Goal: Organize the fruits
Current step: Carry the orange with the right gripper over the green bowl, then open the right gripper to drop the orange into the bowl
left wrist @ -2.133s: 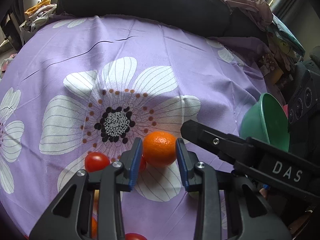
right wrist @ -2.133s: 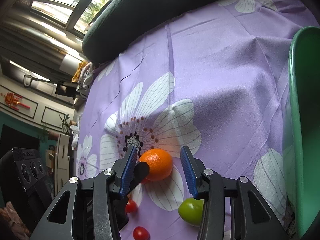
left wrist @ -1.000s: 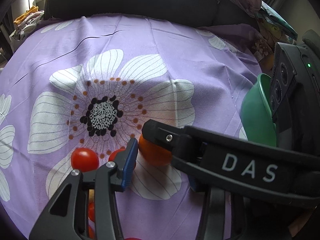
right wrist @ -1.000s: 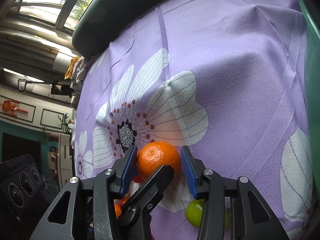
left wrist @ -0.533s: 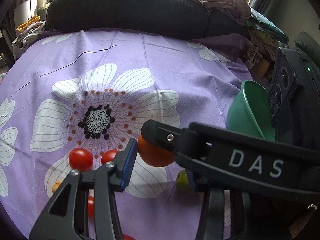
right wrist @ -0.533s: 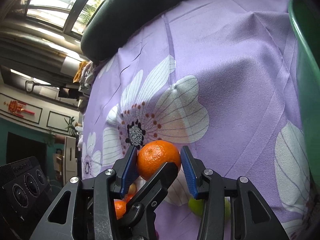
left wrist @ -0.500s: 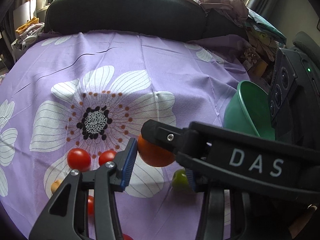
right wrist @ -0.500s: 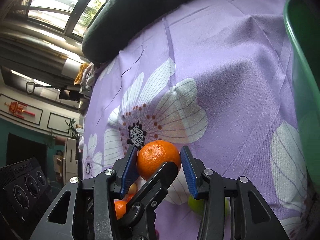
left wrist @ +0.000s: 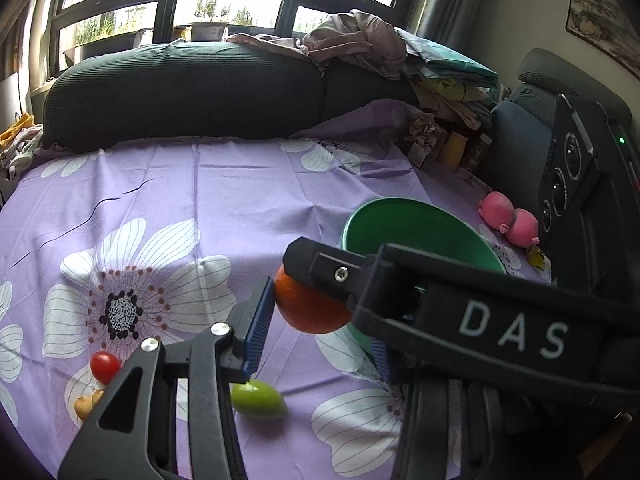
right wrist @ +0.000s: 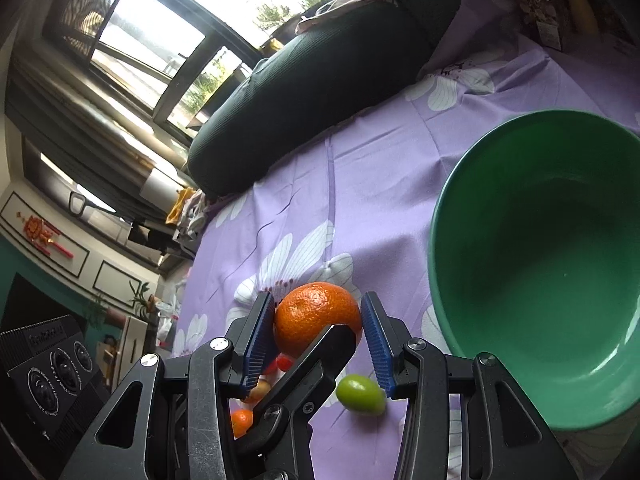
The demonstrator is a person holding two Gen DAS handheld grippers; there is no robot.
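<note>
An orange [left wrist: 312, 308] [right wrist: 316, 318] is held in the air above the purple flowered cloth, clamped by both grippers at once. My left gripper [left wrist: 316, 328] is shut on it; its right finger is hidden behind the right gripper's arm. My right gripper [right wrist: 318, 334] is shut on it too, blue pads on both sides. The empty green bowl [left wrist: 416, 232] [right wrist: 540, 272] stands just right of the orange. A green fruit [left wrist: 258, 400] [right wrist: 360, 394], a red tomato [left wrist: 105, 366] and a small orange [right wrist: 241, 422] lie on the cloth below.
A dark cushion [left wrist: 180, 96] lines the far edge of the cloth. A pink pig toy [left wrist: 508, 222] lies right of the bowl. Clothes and jars [left wrist: 440, 144] pile up at the back right. A yellowish fruit [left wrist: 84, 404] lies by the tomato.
Both grippers have lifted the orange off the cloth and carried it right, up to the green bowl. The other fruits stay on the cloth, now lower in view.
</note>
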